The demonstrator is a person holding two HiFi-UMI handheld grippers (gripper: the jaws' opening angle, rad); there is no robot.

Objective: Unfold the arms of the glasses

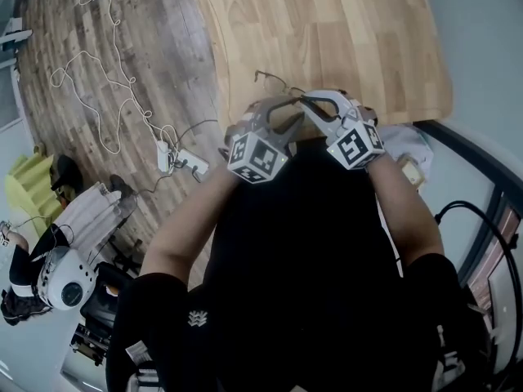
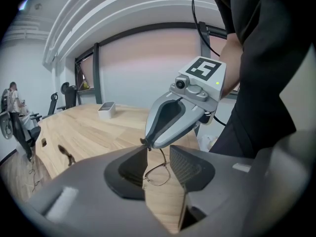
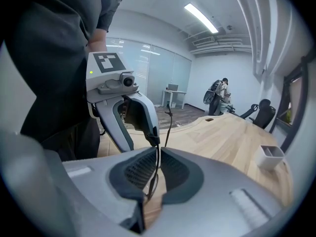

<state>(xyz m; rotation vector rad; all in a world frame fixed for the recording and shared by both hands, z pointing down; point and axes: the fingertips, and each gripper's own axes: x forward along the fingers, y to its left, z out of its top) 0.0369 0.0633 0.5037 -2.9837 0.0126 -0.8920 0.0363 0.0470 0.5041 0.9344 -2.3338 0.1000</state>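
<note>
Thin wire-rimmed glasses [image 1: 274,80] are held just above the near edge of the wooden table [image 1: 343,39], between both grippers. My left gripper [image 1: 282,119] is shut across one lens [image 2: 158,174], whose rim spans the gap between the dark pads [image 2: 129,168]. My right gripper [image 1: 309,104] faces it from the right, jaws almost together on a thin arm of the glasses [image 3: 154,174]. The other arm [image 3: 168,116] sticks up and away over the table. In the left gripper view, the right gripper's tip [image 2: 146,143] pinches the frame just above the lens.
A small white box [image 2: 106,109] stands far out on the table, also seen as the box [image 3: 270,157] in the right gripper view. White cables and a power strip [image 1: 183,162] lie on the wood floor at left. A seated person [image 1: 49,256] is at lower left.
</note>
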